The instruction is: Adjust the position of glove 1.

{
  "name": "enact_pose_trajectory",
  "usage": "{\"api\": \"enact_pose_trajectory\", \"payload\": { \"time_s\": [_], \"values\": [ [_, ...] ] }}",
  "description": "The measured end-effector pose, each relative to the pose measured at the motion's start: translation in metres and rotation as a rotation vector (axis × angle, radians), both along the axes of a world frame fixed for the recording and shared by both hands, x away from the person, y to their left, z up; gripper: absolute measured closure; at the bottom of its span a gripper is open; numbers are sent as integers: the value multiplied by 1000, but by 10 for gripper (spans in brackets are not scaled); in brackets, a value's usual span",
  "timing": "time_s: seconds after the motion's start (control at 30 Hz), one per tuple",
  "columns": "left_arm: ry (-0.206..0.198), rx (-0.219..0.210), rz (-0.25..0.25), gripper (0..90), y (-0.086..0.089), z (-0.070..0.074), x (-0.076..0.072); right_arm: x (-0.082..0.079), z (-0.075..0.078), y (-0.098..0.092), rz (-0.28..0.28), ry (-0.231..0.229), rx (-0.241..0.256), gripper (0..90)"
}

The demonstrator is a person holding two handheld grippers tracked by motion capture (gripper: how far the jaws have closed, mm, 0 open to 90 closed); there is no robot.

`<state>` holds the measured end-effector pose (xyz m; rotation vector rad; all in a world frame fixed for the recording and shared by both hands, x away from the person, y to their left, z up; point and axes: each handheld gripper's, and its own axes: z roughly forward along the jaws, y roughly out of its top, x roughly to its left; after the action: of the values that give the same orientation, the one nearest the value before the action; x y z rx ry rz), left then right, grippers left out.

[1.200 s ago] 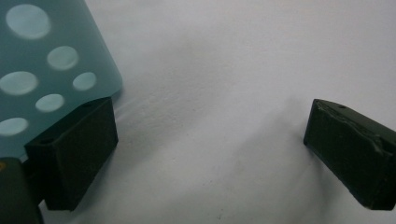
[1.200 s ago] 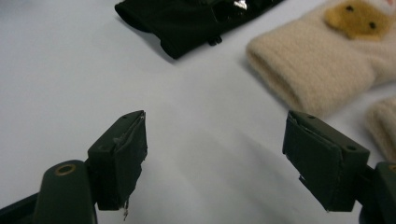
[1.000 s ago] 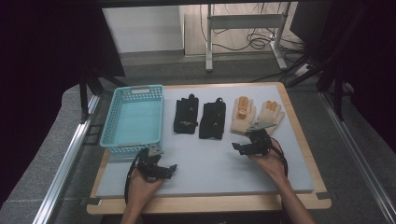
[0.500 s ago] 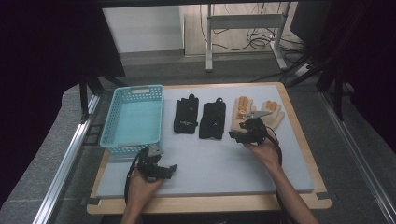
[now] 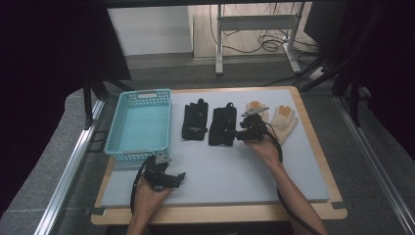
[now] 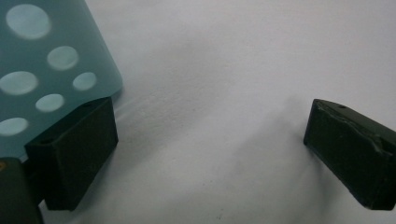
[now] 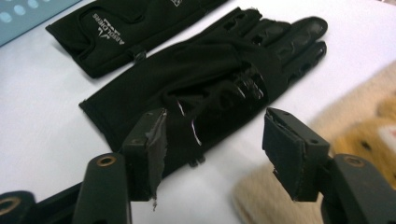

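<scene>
Grey mat on wooden table; dark room, desk frame and cables on floor beyond. Left gripper low near front edge, jaws spread, teal basket just ahead-left; unchanged. Right gripper has moved forward-left since 1.0 s ago, jaws spread over nearer black glove; second black glove beyond, 2 tan gloves to its right.

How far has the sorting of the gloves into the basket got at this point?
Nothing looks done: the turquoise basket holds nothing. Both black gloves and both beige gloves lie on the white mat. In hand: the right hand-held gripper, jaws open, is at the right black glove's edge. The left hand-held gripper rests open on the mat. All four gloves remain, if the basket is their goal.
</scene>
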<state>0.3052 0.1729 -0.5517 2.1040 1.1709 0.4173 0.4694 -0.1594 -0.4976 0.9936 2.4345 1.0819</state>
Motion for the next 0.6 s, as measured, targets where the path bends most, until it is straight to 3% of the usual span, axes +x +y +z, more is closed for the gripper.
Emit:
{"api": "enact_pose_trajectory", "payload": {
  "time_s": [0.43,0.6],
  "values": [
    [0,-1,0,32,0,0,0,23,0,19,-34,12,-1,567],
    [0,-1,0,32,0,0,0,32,-6,34,-38,16,-32,535]
  ]
}}
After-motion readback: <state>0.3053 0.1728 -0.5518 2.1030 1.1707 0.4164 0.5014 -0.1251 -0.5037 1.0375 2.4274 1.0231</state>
